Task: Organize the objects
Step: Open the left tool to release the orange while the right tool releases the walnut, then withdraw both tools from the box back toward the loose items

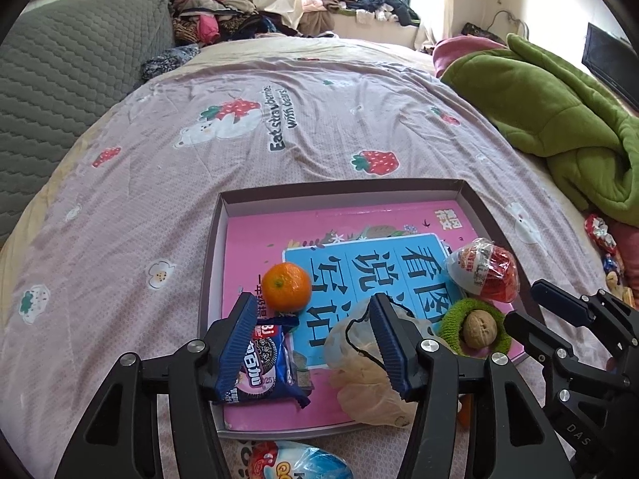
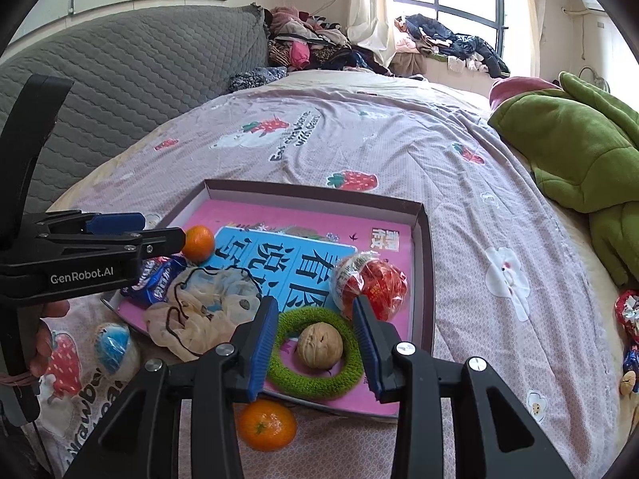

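A shallow box tray (image 1: 343, 187) on the bed holds a pink book, a tangerine (image 1: 288, 285), a blue cookie packet (image 1: 265, 363), a beige mesh bag (image 1: 367, 379), a red-and-white wrapped egg (image 1: 485, 269) and a green ring (image 2: 315, 379) with a walnut (image 2: 319, 345) inside it. My left gripper (image 1: 313, 307) hangs open above the cookie packet and the bag, pads clear of both. Over the ring and walnut, my right gripper (image 2: 314, 303) is open and holds nothing. A second tangerine (image 2: 266, 425) and a blue wrapped egg (image 2: 114, 345) lie on the sheet outside the tray.
The strawberry-print sheet (image 1: 239, 159) spreads beyond the tray. A green blanket (image 1: 559, 111) is heaped at the right, a grey quilted headboard (image 1: 72, 80) at the left. Wrapped sweets (image 2: 627, 311) lie at the right edge. A hand (image 2: 44, 339) holds the left gripper.
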